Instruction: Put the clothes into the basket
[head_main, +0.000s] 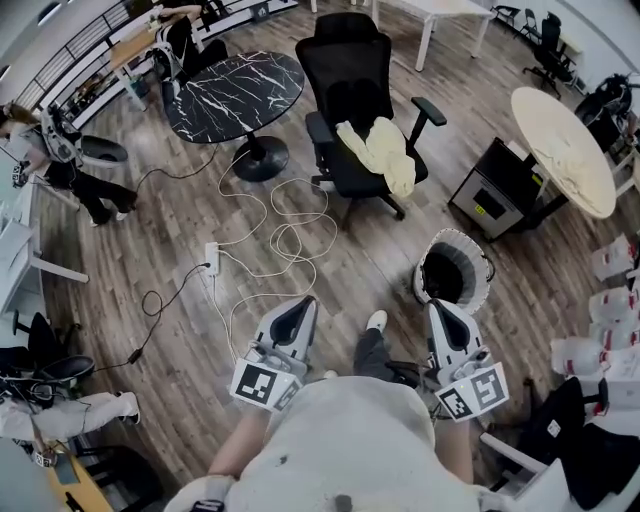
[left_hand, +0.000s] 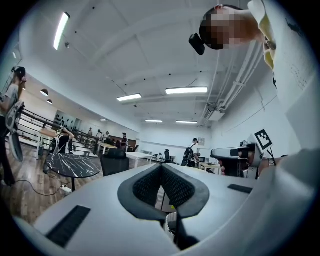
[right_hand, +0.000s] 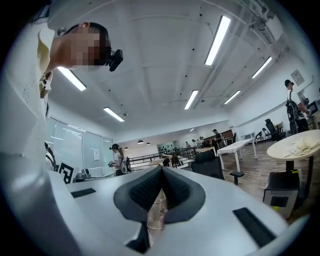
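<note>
Pale yellow clothes (head_main: 380, 150) lie heaped on the seat of a black office chair (head_main: 350, 70) in the head view. A white mesh basket (head_main: 478, 290) with a dark inside stands on the wood floor, right of the chair and nearer to me. My left gripper (head_main: 298, 306) and right gripper (head_main: 441, 308) are held level in front of my body, both well short of the chair. The right one hangs just beside the basket's near rim. In the left gripper view the left gripper (left_hand: 161, 168) is shut with nothing between its pads. The right gripper (right_hand: 161, 172) is likewise shut and empty.
A round black marble table (head_main: 235, 92) stands left of the chair. White cables and a power strip (head_main: 211, 255) trail over the floor ahead of my left gripper. At the right are a round beige table (head_main: 565, 150) and a dark box (head_main: 495, 190). People stand at the far left.
</note>
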